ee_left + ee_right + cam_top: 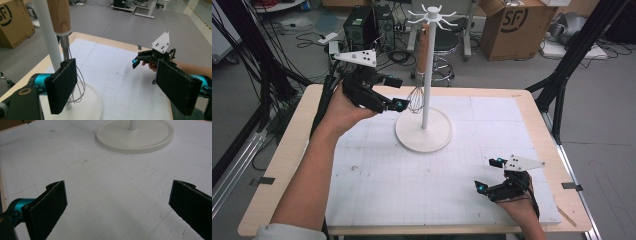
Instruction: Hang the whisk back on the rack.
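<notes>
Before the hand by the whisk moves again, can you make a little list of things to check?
1. Whisk hangs from the white stand by its wooden handle: ok.
2. Left gripper jaws open, pads off the whisk wires: ok.
3. Nothing caught between its pads: ok.
4. Stand's base flat on the white mat: ok.
5. Right gripper open and apart from the stand: ok.
6. Whisk's handle sits firmly on its hook: cannot tell.
</notes>
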Demonstrator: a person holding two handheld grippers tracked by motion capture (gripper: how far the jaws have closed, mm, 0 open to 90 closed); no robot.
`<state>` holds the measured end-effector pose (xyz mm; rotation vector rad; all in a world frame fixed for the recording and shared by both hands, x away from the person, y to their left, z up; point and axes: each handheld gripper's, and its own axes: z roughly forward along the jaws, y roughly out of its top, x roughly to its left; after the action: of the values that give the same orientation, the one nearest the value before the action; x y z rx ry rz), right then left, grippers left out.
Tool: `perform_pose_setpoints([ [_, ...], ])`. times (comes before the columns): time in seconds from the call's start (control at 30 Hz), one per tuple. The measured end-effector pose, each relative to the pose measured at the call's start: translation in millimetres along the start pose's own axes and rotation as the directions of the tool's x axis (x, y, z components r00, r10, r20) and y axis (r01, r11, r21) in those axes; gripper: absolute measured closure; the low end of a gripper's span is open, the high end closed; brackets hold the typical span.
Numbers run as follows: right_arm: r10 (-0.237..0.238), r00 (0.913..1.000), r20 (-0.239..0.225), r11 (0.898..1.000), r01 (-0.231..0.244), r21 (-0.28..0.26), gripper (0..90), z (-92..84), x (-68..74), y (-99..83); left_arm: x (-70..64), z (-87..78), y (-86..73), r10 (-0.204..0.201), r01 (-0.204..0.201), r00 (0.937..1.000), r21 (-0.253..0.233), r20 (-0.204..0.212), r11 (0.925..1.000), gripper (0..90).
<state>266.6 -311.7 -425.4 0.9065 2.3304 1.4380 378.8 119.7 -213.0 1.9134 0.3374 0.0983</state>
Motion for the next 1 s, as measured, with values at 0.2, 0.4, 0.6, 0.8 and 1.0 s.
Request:
perform_pose_setpoints([
  [0.2, -0.005, 1.0000, 0.002, 1.000, 0.005, 0.000, 0.4, -0.2, 0.3, -0.1, -6.2, -7.0, -15.4, -0.004, 0.004, 0.9999, -0.002, 0.011, 1.0000, 16.9],
  [0.4, -0.010, 0.9999, 0.006, 1.000, 0.010, 0.001, 0.4, 0.4, 0.3, 0.0, -12.9, -11.2, -30.3, -0.001, 0.001, 0.9999, -0.005, 0.011, 1.0000, 15.3],
  [0.6, -0.006, 1.0000, 0.003, 1.000, 0.006, 0.001, 0.4, 0.8, 0.9, 0.2, -18.5, -18.2, -41.7, 0.000, 0.000, 1.0000, -0.028, 0.000, 0.9996, 11.8],
  [0.8, -0.005, 1.0000, 0.001, 1.000, 0.005, 0.002, 0.4, 0.8, 1.1, 0.2, -22.1, -24.4, -57.7, -0.020, 0.019, 0.9997, -0.054, -0.014, 0.9984, 6.8],
  [1.0, -0.005, 1.0000, 0.002, 1.000, 0.005, 0.002, 0.4, 0.8, 1.2, 0.2, -25.3, -19.8, -70.4, -0.035, 0.034, 0.9992, -0.042, -0.020, 0.9986, 5.9],
])
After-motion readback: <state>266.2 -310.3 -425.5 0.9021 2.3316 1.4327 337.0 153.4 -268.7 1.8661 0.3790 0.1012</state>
